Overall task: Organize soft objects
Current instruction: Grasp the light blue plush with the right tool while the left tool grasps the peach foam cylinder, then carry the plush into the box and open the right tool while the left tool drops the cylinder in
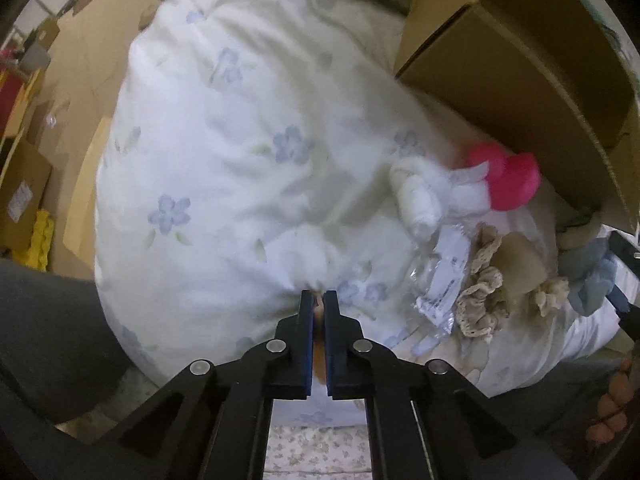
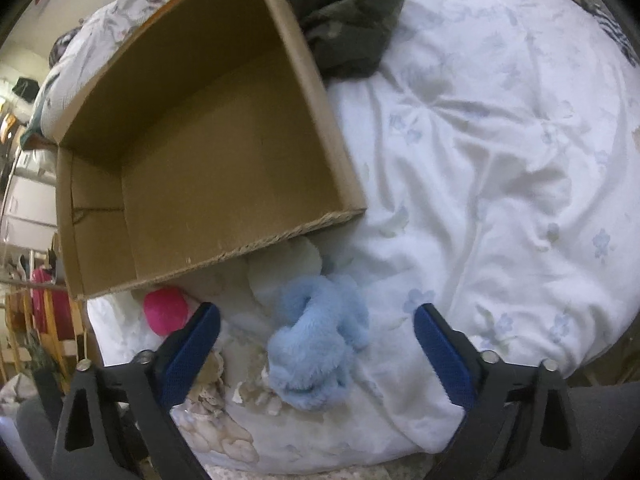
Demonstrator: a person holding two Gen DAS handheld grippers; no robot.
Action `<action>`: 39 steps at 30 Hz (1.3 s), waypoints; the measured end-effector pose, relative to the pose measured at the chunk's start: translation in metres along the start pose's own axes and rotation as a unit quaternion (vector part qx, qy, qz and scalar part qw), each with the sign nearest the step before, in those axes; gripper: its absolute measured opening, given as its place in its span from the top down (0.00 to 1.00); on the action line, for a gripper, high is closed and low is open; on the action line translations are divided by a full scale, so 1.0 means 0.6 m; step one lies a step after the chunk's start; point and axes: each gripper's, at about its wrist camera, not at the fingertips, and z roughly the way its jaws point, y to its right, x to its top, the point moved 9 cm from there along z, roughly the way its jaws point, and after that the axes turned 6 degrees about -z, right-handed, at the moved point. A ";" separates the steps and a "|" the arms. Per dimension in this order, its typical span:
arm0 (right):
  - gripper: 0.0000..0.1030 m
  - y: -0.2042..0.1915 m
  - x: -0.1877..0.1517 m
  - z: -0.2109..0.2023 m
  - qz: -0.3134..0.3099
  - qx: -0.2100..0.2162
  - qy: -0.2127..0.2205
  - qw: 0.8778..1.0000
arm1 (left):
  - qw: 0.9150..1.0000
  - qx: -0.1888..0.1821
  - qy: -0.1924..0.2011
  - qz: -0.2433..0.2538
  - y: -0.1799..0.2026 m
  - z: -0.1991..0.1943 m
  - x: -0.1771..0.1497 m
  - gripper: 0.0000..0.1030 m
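1. While our right gripper (image 2: 316, 320) hangs with its jaws spread wide, the blue plush (image 2: 316, 344) lies on the duvet (image 2: 500, 152) between the fingers, touched by neither.
2. Our left gripper (image 1: 319, 300) has its jaws pressed nearly together at a puckered fold of the duvet; something orange shows in the slit, but we cannot tell what it is or whether the cloth is pinched.
3. Just behind the plush sits the open box (image 2: 340, 148), lying on the bed with its near wall just beyond the toys.
4. Beside the box, in the left view, we see a pink toy (image 1: 508, 180), a white roll (image 1: 420, 200), a crinkled plastic packet (image 1: 440, 276) and a beige lace piece (image 1: 488, 284), all close together.
5. We judge the plush light, limp and squashy, so it should not break or slip much, though it will sag and may trail.
6. We would take it across its thick middle, where the pile bunches, not by a loose end.
7. Closing deep matters, since the duvet below could get caught in the jaws as well.
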 end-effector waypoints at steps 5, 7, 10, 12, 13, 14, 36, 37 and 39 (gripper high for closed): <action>0.32 -0.013 -0.013 0.031 -0.027 -0.012 -0.031 0.999 | 0.999 -0.007 0.038 0.017 0.019 -0.046 0.018 0.96; 0.53 -0.014 -0.016 0.036 -0.037 -0.021 -0.036 0.998 | 0.999 -0.012 0.047 0.018 0.028 -0.056 0.027 0.96; 0.61 -0.013 -0.018 0.033 -0.033 -0.023 -0.030 0.999 | 0.997 -0.010 0.065 0.028 0.040 -0.077 0.034 0.96; 0.68 -0.014 -0.017 0.022 -0.034 -0.019 -0.022 0.999 | 0.997 -0.015 0.067 0.028 0.047 -0.089 0.027 0.96; 0.72 -0.016 -0.018 0.014 -0.036 -0.015 -0.017 0.999 | 0.997 -0.020 0.066 0.027 0.049 -0.094 0.025 0.96; 0.73 -0.019 -0.023 0.010 -0.038 -0.012 -0.013 0.999 | 0.997 -0.021 0.071 0.031 0.051 -0.102 0.025 0.96; 0.83 -0.140 0.075 -0.207 -0.111 0.097 0.135 0.980 | 0.966 -0.089 0.207 0.127 0.178 -0.353 0.165 0.96; 0.83 -0.144 0.092 -0.206 -0.116 0.097 0.143 0.978 | 0.965 -0.094 0.208 0.133 0.190 -0.351 0.174 0.96; 0.83 -0.151 0.116 -0.200 -0.119 0.100 0.150 0.976 | 0.963 -0.105 0.206 0.141 0.210 -0.341 0.189 0.96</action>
